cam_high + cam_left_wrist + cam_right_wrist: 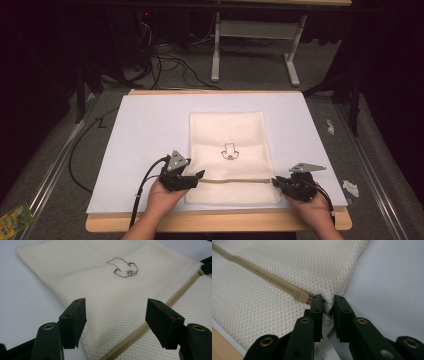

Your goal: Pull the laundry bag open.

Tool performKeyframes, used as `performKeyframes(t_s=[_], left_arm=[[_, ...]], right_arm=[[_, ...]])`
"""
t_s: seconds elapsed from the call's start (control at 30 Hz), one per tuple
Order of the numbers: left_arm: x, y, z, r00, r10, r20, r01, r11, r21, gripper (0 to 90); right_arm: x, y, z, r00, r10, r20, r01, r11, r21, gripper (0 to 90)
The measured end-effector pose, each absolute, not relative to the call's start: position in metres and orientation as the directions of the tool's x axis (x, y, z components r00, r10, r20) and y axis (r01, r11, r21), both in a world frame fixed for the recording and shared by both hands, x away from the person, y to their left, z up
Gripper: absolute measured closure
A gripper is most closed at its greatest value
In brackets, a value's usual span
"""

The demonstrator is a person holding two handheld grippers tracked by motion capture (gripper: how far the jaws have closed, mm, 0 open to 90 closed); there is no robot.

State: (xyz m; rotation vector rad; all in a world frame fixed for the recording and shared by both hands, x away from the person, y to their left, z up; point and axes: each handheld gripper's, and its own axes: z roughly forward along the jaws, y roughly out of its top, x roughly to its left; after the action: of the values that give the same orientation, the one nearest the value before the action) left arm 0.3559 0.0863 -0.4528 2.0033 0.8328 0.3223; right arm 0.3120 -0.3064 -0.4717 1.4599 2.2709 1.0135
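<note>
A cream mesh bag (230, 135) lies flat on a white sheet (145, 130), with a small brown stitched emblem (230, 151) at its middle. A tan zipper (235, 180) runs across its near end. My left gripper (199, 176) is at the bag's left edge by the zipper's end. It stands open, jaws wide, over the mesh (100, 290) and the zipper (140, 330). My right gripper (276, 181) is at the bag's right edge. In the right gripper view this gripper (328, 303) is shut on the bag's edge fabric, just beside the zipper slider (300, 295).
The white sheet covers a wooden table whose front edge (215, 222) runs below the hands. Cables (170, 62) and a white table frame (255, 45) are on the floor beyond. A green packet (14, 217) lies at the lower left, and paper scraps (351, 187) at the right.
</note>
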Motion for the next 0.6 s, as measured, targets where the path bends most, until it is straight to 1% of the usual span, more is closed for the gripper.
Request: performKeyframes(t_s=[0.07,0.17,0.37,0.5,0.6], left_arm=[[0.352,0.084,-0.451,0.741,0.665,-0.095,0.425,-0.355,0.833,34.5],[0.346,0.078,-0.451,0.751,0.648,-0.125,0.434,-0.343,0.833,35.8],[0.343,0.066,-0.452,0.777,0.619,-0.114,0.410,-0.361,0.837,36.6],[0.339,0.055,-0.455,0.799,0.592,-0.107,0.389,-0.373,0.842,36.6],[0.335,0.043,-0.457,0.817,0.559,-0.143,0.394,-0.359,0.846,36.6]], right_arm=[[0.311,-0.304,-0.471,-0.479,0.870,0.119,0.680,0.282,0.676,82.9],[0.309,-0.303,-0.469,-0.483,0.869,0.104,0.672,0.292,0.681,83.6],[0.309,-0.306,-0.467,-0.500,0.859,0.113,0.665,0.297,0.686,83.5],[0.309,-0.307,-0.467,-0.495,0.861,0.119,0.664,0.287,0.690,83.5],[0.308,-0.306,-0.466,-0.497,0.860,0.113,0.659,0.289,0.694,83.5]])
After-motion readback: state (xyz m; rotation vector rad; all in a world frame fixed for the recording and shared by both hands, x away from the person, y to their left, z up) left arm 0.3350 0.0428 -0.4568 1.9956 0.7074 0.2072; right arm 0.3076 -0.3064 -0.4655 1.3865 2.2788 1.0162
